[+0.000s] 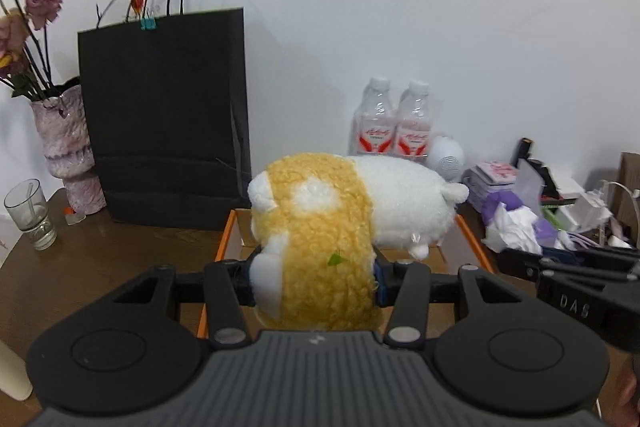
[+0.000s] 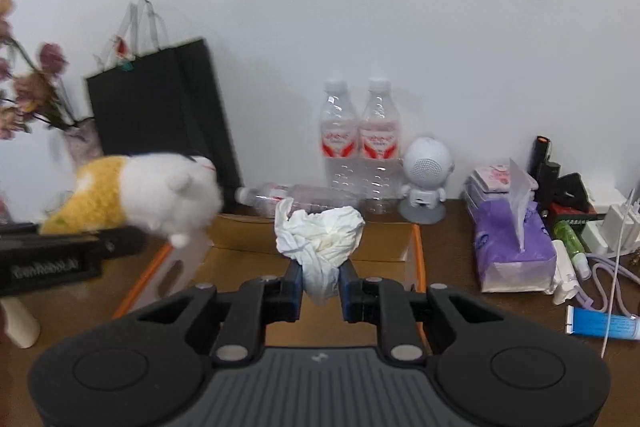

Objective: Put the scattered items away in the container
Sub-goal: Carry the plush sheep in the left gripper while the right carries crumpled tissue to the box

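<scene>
The left gripper (image 1: 316,279) clenches a yellow-and-white plush toy (image 1: 340,211) over the orange-edged cardboard box (image 1: 230,227); the right gripper (image 2: 320,283) pinches crumpled tissue (image 2: 320,235), probably above it too, ready to drop.

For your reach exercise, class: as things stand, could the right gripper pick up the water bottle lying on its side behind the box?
Probably not yet. The right gripper is shut on a crumpled tissue, so its jaws are occupied, and the open cardboard box stands between it and the lying bottle.
</scene>
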